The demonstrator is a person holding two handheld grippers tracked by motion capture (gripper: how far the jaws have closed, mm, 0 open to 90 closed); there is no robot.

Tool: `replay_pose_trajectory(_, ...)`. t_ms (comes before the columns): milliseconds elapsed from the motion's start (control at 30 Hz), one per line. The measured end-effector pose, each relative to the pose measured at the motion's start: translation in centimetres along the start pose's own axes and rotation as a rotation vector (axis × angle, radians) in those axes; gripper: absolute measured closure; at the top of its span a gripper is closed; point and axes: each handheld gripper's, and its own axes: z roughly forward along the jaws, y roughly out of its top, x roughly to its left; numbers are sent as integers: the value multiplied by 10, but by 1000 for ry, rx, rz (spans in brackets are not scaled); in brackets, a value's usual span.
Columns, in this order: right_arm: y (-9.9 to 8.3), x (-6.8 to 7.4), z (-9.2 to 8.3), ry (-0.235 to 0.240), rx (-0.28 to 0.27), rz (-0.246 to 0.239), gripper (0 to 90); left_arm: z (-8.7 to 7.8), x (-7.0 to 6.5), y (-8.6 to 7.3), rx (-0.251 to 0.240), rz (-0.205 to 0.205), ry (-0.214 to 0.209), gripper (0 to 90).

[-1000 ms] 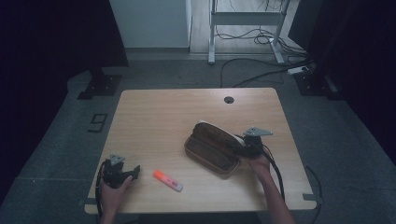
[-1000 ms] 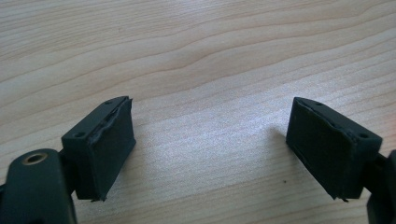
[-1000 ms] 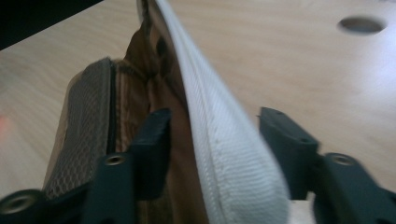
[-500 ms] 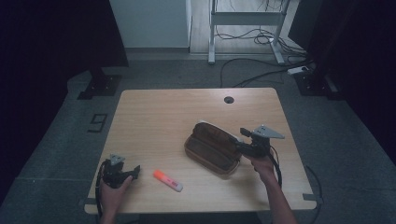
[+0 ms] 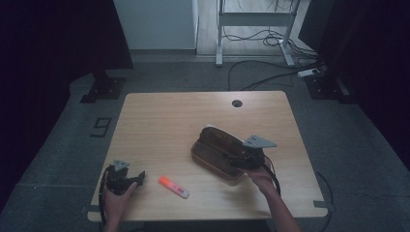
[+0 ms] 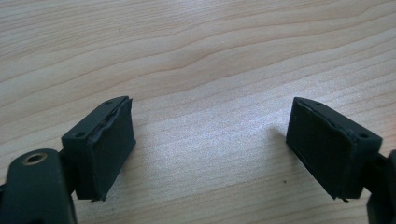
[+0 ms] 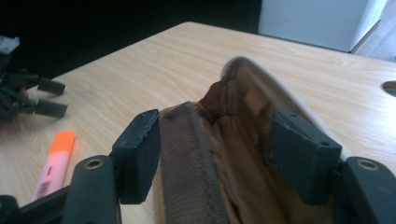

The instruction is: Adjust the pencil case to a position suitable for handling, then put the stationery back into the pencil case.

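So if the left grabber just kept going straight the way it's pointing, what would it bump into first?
Probably the orange highlighter. In the high view the left gripper points to the person's right along the table, jaws open, with bare wood before the marker. The line may pass just beside it; depth is hard to judge.

A light wood table (image 5: 159, 121) stands mid-room, with a round cable hole (image 5: 237, 103) near its 12 o'clock edge. Around it lies grey carpet (image 5: 58, 154), dimly lit. On the floor at 9 o'clock a dark mark shaped like a 9 (image 5: 101, 127) shows. At 12 o'clock a white wall panel (image 5: 154, 21) rises, with a pale metal frame (image 5: 254, 19) at 1 o'clock and black cables (image 5: 256, 77) trailing over the floor beneath it toward a white power strip (image 5: 309, 73). Dark curtains (image 5: 53, 43) close off 10 o'clock, above a black stand foot (image 5: 101, 89). At 2 o'clock the room falls into shadow.
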Motion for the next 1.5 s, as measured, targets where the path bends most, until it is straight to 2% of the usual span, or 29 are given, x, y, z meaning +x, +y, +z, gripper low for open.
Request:
replay_pose_trajectory(200, -4, 13, 10, 35, 19, 0, 341, 0, 0, 0, -1, 0, 0, 150)
replay_pose_trajectory(767, -16, 66, 39, 148, 112, -68, 343, 0, 0, 0, -1, 0, 0, 150)
replay_pose_trajectory(1100, -21, 78, 47, 169, 136, -78, 348, 0, 0, 0, -1, 0, 0, 149)
replay_pose_trajectory(1500, -25, 95, 53, 219, 146, -75, 359, 0, 0, 0, -1, 0, 1, 149)
